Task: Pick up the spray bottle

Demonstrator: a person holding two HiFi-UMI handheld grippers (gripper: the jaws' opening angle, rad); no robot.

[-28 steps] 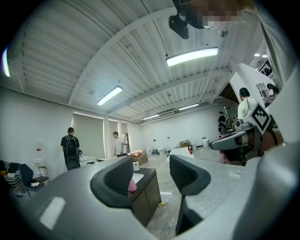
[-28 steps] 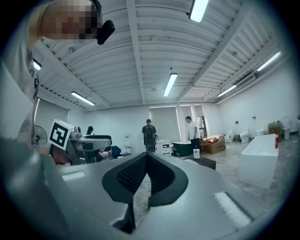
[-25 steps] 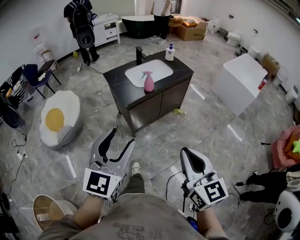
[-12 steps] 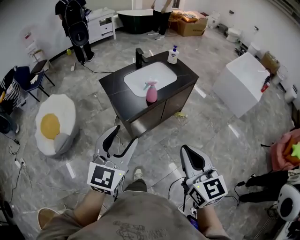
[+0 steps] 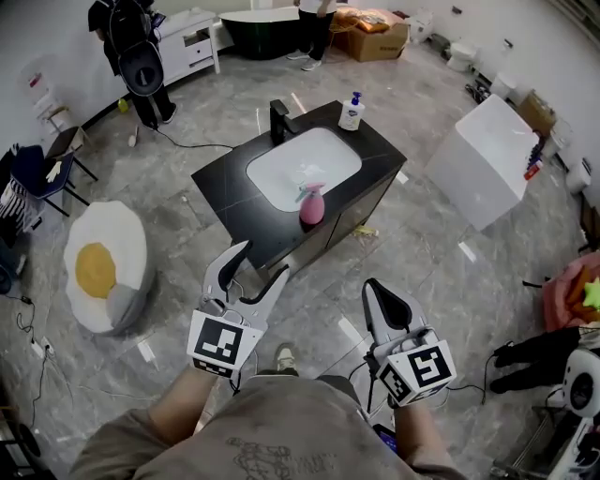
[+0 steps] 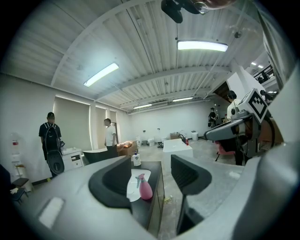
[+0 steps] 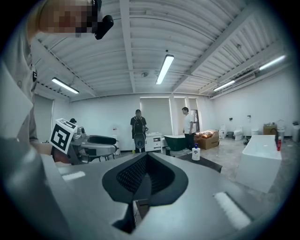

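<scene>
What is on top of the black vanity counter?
A pink spray bottle stands on the near rim of the white basin, covering part of it; a black faucet on its far side; a white pump bottle at the far corner.

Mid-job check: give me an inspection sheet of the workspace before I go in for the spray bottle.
Surface: black vanity counter with a white basin set in it.
Job's things: pink spray bottle upright on the counter at the basin's near edge, untouched.
Clutter: black faucet and soap dispenser along the counter's far side.
Grippers: left hand-held gripper open and empty, short of the counter; right hand-held gripper shut, nothing between its jaws.
Cables: black cable on the floor beyond the counter.
Surroundings: egg-shaped cushion, white tub, person with a backpack and second person at the far wall.
</scene>
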